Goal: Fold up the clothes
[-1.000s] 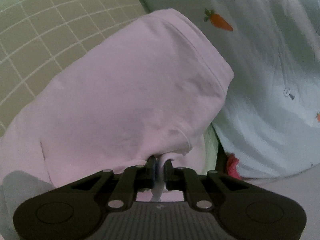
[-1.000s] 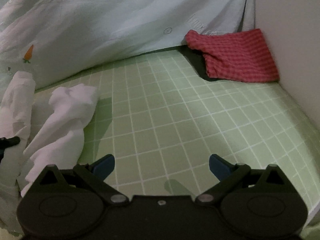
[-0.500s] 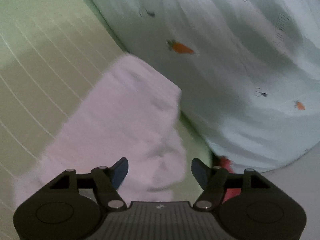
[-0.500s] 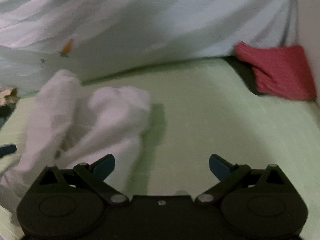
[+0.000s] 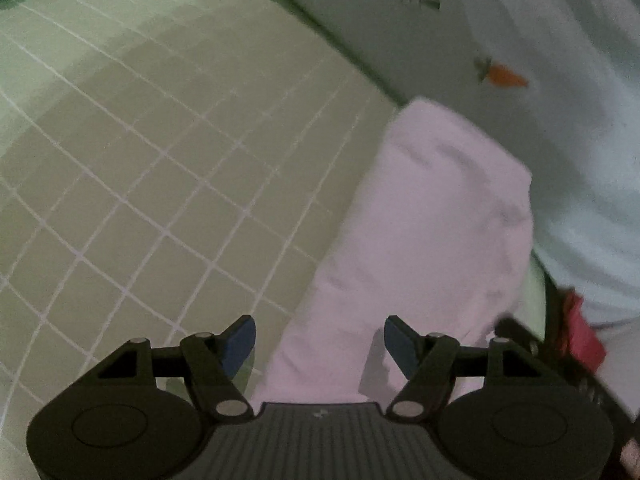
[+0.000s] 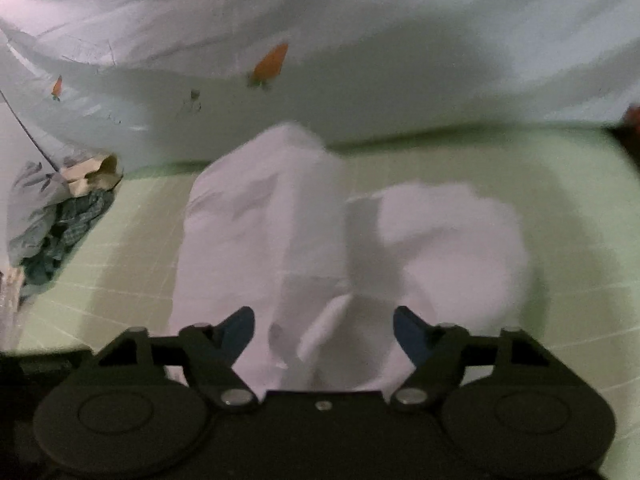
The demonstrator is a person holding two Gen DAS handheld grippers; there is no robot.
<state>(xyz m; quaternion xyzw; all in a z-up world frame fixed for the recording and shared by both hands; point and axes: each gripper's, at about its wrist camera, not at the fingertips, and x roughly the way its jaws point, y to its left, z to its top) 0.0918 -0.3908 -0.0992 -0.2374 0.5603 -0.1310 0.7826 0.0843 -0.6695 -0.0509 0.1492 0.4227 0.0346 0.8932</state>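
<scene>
Green gridded bed sheet [image 5: 160,184]; pale pink garment [image 6: 320,248] crumpled on it; carrot-print quilt [image 6: 360,60] behind.

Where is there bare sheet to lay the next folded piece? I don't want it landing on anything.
In the left wrist view the green grid sheet lies bare left of the pink garment. In the right wrist view, bare sheet right of it. Crowded: carrot-print quilt behind, crumpled clothes far left.

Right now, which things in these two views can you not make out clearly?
- Pale pink garment: right wrist view, motion blur hides its folds; its near end is behind the right tool.
- Red cloth: left wrist view, mostly hidden.
- Dark clothes pile: right wrist view, items indistinguishable.
</scene>
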